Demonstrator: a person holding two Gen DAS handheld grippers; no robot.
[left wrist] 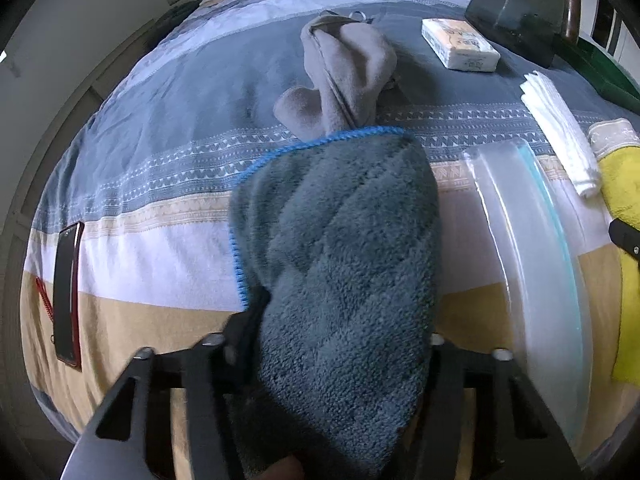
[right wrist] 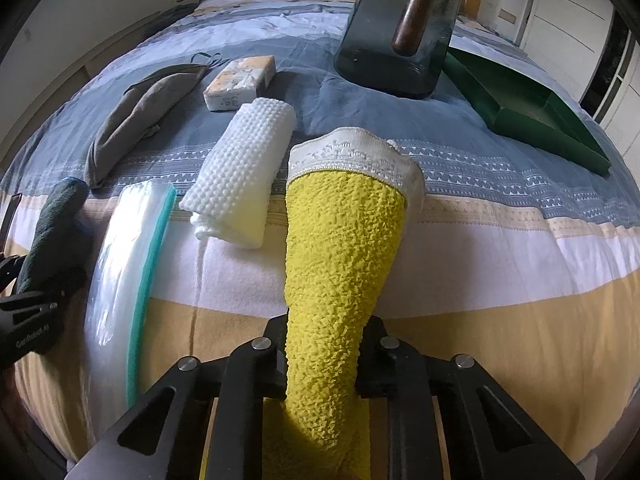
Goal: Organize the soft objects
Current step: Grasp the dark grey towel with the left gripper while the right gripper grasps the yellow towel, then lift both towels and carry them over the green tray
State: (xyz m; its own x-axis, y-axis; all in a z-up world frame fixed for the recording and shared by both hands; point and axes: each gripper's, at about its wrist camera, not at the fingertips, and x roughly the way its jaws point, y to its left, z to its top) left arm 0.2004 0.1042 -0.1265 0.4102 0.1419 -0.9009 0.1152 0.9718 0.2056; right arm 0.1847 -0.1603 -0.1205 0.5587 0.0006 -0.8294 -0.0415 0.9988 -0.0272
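In the left wrist view, my left gripper point(left wrist: 332, 344) is shut on a fluffy dark teal towel point(left wrist: 340, 248) with blue edging, which lies bunched on the striped bedspread point(left wrist: 160, 240) and reaches forward from the jaws. In the right wrist view, my right gripper point(right wrist: 326, 332) is shut on a yellow towel point(right wrist: 340, 248) with a white patterned border at its far end. Between the two towels lies a clear plastic zip bag point(right wrist: 120, 272) with a teal seal. The right wrist view also shows the left gripper point(right wrist: 28, 312) at the left edge, holding the teal towel point(right wrist: 52, 232).
Farther up the bed lie a grey cloth pouch point(left wrist: 344, 72), a tissue pack point(right wrist: 240, 80), and a folded white waffle cloth point(right wrist: 240, 172). A dark upright container point(right wrist: 396, 32) and a green tray point(right wrist: 528, 108) stand at the back right. A phone point(left wrist: 68, 292) lies at the left.
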